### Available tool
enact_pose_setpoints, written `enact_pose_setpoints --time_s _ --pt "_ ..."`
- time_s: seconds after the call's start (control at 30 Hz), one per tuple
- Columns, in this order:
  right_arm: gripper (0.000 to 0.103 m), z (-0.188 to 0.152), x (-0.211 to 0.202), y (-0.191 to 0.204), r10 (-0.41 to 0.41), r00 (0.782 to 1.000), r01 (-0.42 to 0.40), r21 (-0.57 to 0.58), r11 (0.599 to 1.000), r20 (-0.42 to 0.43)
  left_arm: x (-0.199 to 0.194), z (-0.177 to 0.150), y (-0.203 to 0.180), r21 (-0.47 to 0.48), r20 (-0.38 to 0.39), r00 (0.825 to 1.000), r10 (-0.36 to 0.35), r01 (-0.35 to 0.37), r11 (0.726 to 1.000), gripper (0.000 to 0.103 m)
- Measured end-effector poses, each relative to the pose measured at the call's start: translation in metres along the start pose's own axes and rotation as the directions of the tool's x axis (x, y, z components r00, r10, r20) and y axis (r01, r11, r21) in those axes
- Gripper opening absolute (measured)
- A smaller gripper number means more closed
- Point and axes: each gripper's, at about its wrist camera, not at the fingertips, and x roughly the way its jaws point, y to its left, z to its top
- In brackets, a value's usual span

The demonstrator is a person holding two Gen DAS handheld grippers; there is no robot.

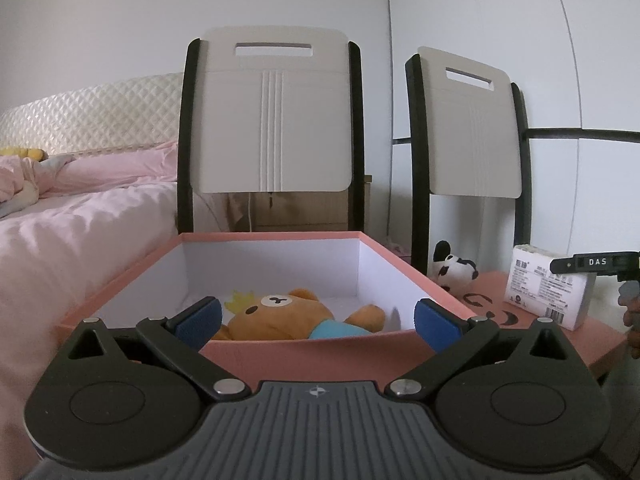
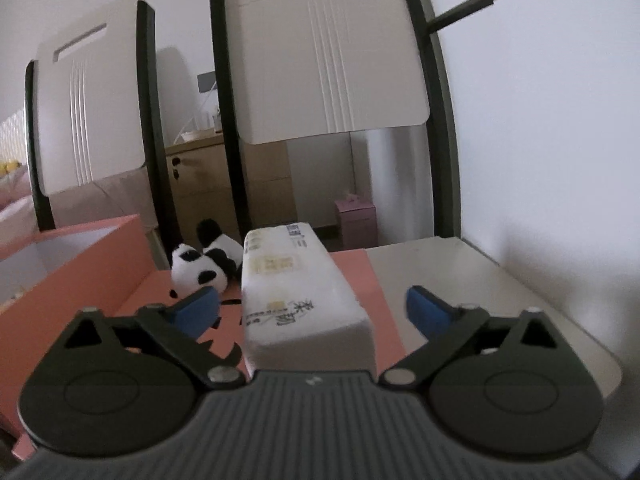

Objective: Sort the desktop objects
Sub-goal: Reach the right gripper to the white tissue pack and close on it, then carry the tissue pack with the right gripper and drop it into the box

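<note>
A pink box (image 1: 132,276) with a white inside holds a brown teddy bear (image 1: 280,314) in a blue shirt. My left gripper (image 1: 318,320) is open and empty, just in front of the box's near wall. A white tissue pack (image 2: 296,284) lies on the pink lid (image 2: 352,268) beside a panda plush (image 2: 208,266). My right gripper (image 2: 312,308) is open, its blue fingers either side of the pack's near end, not touching. The pack (image 1: 548,294), the panda (image 1: 454,268) and the right gripper's tip also show in the left wrist view.
Two white chair backs (image 1: 272,112) (image 1: 472,128) stand behind the table. A bed with pink bedding (image 1: 80,220) lies to the left. The pink box's wall (image 2: 80,264) is left of the right gripper. A grey table top (image 2: 500,300) and a wall lie to its right.
</note>
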Motion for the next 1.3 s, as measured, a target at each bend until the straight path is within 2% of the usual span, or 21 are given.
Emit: enact_pose_setpoints --time_s 0.07,0.23,0.43,0.73,0.9,1.03,1.3 --pt "0.065 0.001 -0.001 0.002 0.005 1.000 -0.005 0.003 1.000 -0.007 0.000 0.000 0.000 0.001 0.001 1.000 0.000 0.000 1.000 0.103" --pt "0.055 0.004 -0.005 0.006 0.001 1.000 -0.001 0.016 1.000 -0.014 0.001 -0.001 -0.002 0.009 -0.002 1.000 0.000 0.000 1.000 0.103" --pt "0.053 0.017 -0.022 0.010 -0.005 0.999 0.004 0.025 1.000 0.042 0.001 -0.002 -0.004 0.018 -0.001 1.000 0.002 -0.002 1.000 0.103" --pt "0.052 0.045 -0.051 0.048 0.082 0.984 -0.084 0.001 0.996 0.160 0.000 -0.001 -0.004 0.016 0.000 1.000 0.000 0.000 1.000 0.103" --pt "0.052 0.067 -0.056 0.080 0.164 0.963 -0.168 0.003 0.986 0.213 -0.002 0.000 -0.003 0.007 0.005 1.000 -0.009 0.008 1.000 0.103" --pt "0.052 0.087 -0.049 0.114 0.265 0.938 -0.266 -0.025 0.964 0.224 -0.003 0.001 -0.002 0.001 0.006 1.000 -0.013 0.013 1.000 0.103" --pt "0.053 0.120 -0.007 0.181 0.396 0.895 -0.386 -0.091 0.918 0.204 -0.005 -0.002 -0.002 -0.012 -0.001 1.000 -0.028 0.028 1.000 0.103"
